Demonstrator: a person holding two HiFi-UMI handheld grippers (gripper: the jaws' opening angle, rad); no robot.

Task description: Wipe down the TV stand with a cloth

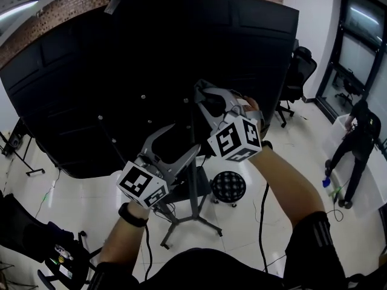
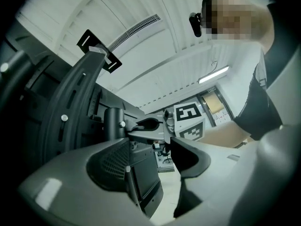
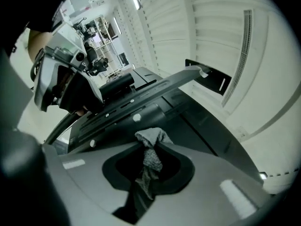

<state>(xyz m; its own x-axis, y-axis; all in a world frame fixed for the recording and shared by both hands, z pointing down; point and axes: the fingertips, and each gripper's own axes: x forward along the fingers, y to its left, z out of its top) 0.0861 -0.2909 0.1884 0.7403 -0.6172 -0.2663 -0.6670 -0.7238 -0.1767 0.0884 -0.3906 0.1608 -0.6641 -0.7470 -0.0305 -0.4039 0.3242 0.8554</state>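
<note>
The right tool (image 3: 150, 144) was clamped on a grey cloth (image 3: 149, 150) and raised near the black TV back panel (image 1: 121, 71). The left tool (image 2: 170, 142) stood spread apart and empty. The TV stand (image 1: 195, 192) lay below both tools, its post upright. The left tool appeared nearer, but the cloth-bearing right tool would likely need to descend.

No readable text anywhere: no brand, label or number on the black panel or the stand. The only printed marks are black-and-white square patterns on the left marker cube (image 1: 143, 186) and the right marker cube (image 1: 234, 139) — codes, not letters. Papers on the far wall in the left gripper view — too small to read.
</note>
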